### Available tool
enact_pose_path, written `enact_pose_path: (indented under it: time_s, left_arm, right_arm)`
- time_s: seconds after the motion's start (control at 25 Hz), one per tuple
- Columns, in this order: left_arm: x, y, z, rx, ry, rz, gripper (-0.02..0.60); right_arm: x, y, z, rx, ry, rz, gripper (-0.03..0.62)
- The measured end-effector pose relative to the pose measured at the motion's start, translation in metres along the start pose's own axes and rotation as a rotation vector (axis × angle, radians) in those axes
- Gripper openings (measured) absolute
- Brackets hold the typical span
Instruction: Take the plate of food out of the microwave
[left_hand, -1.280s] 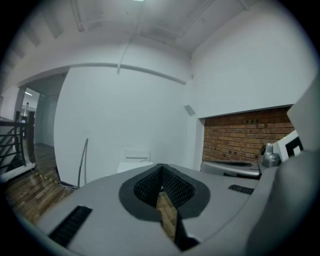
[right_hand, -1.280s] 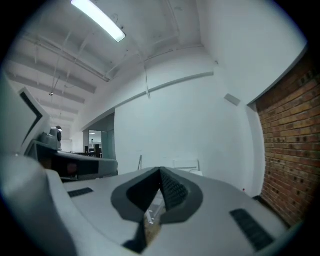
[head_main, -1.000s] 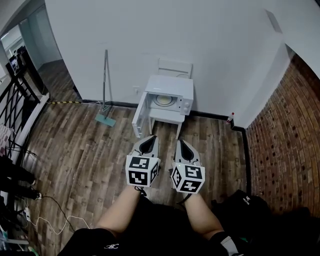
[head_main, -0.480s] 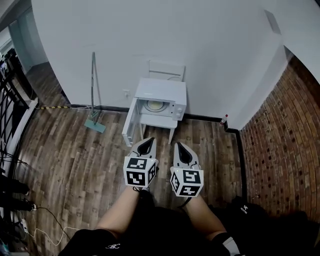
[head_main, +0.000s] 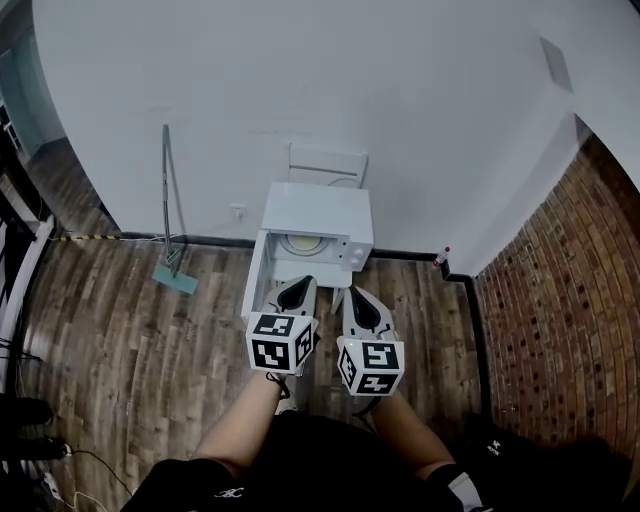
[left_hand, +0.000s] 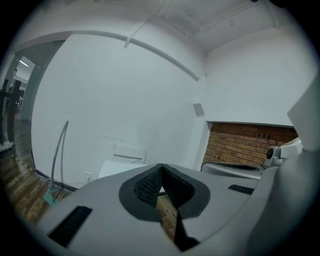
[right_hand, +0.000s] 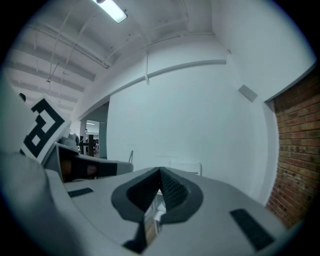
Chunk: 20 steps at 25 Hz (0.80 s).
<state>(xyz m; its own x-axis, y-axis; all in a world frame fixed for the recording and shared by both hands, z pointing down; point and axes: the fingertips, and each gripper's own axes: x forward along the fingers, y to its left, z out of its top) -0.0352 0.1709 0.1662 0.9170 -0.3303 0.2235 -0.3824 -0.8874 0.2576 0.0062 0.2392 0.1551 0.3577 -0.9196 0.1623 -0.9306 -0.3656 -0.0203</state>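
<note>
A white microwave (head_main: 318, 222) stands on a small white table against the wall, its door (head_main: 255, 272) swung open to the left. Inside it a pale plate (head_main: 299, 242) shows; any food on it is too small to make out. My left gripper (head_main: 303, 283) and right gripper (head_main: 354, 293) are held side by side just in front of the microwave, both shut with nothing between their jaws. In the left gripper view the jaws (left_hand: 161, 172) meet at the tips over the white microwave top (left_hand: 117, 167). The right gripper view shows its jaws (right_hand: 160, 177) closed too.
A mop (head_main: 170, 215) leans on the white wall left of the microwave. A white chair back (head_main: 327, 164) stands behind it. A small bottle (head_main: 441, 257) sits in the corner by the brick wall (head_main: 560, 300). Wood plank floor (head_main: 130, 330) lies all around.
The view has come closer to the microwave, which now sits just beyond both grippers' tips. The grippers stay shut and side by side.
</note>
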Motion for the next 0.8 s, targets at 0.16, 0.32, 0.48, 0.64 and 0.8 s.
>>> enact_pose_path:
  time_s: [0.16,0.32,0.48,0.64,0.8]
  left_arm:
    - [0.030,0.029,0.007,-0.001,0.018,-0.019,-0.002]
    - [0.052,0.057,0.014,0.016,0.032,-0.036,-0.002]
    - [0.074,0.075,0.019,0.032,0.050,-0.054,-0.001]
    - [0.095,0.084,0.019,0.033,0.073,-0.079,-0.002]
    - [0.112,0.087,0.013,0.039,0.096,-0.088,-0.001]
  right_arm:
    - [0.043,-0.005,0.002,0.009,0.012,-0.025,0.008]
    - [0.079,-0.006,0.001,0.027,0.011,-0.053,0.008]
    - [0.105,-0.011,0.002,0.040,0.006,-0.082,0.008]
    - [0.121,-0.019,-0.002,0.051,0.003,-0.106,0.008]
    - [0.138,-0.032,-0.009,0.070,0.020,-0.123,0.008]
